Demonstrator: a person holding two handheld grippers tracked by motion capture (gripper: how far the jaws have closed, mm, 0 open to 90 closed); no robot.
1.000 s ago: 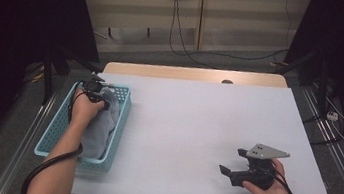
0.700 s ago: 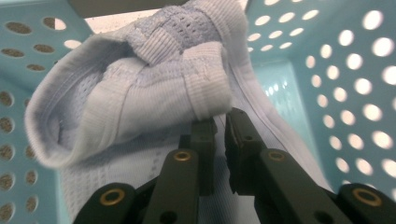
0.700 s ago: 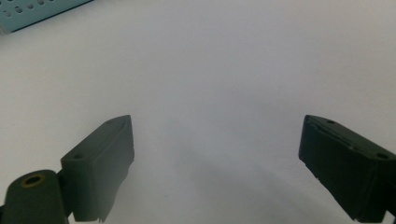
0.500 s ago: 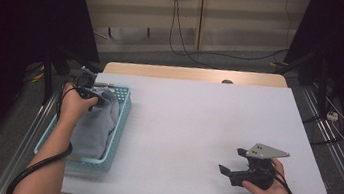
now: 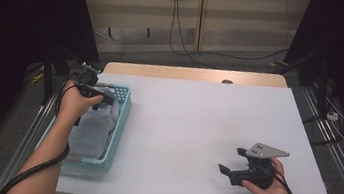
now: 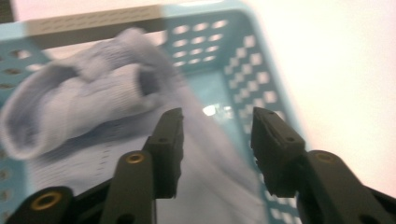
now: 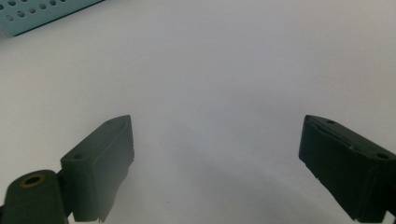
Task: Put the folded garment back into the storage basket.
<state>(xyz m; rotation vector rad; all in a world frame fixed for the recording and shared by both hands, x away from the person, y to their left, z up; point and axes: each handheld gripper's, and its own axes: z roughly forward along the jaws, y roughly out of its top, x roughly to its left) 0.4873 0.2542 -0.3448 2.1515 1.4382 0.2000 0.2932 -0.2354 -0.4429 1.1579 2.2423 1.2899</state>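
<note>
Nearest, at the lower right of the high view, a hand rests on the white desk [image 5: 194, 145] holding the right claw [image 5: 231, 166], which points toward the left of the frame with a grey three-cornered plate on top. Its own view shows the jaws spread wide with nothing between them but bare desk, so it is released; a corner of the basket sits at the upper left of that picture. At the lower left of the high view a forearm rises from the bottom edge, with a black cable looped beneath it, to the hand that carries the left claw [image 5: 105, 99], which hangs over the far end of the light blue basket [image 5: 119, 129]. In the left claw's view [image 6: 215, 140] its jaws have just been opening; they stand apart above the pale grey knitted cloth [image 6: 88, 100] and grip nothing, so this claw is released too. That view is somewhat blurred. The cloth lies bunched inside the basket, a rolled, ribbed edge toward the upper left of that picture and smoother fabric spreading below the jaws. The basket stands at the left edge of the desk, well apart from the right claw. Farther off, past the desk's far wooden edge, cables trail across the floor.
</note>
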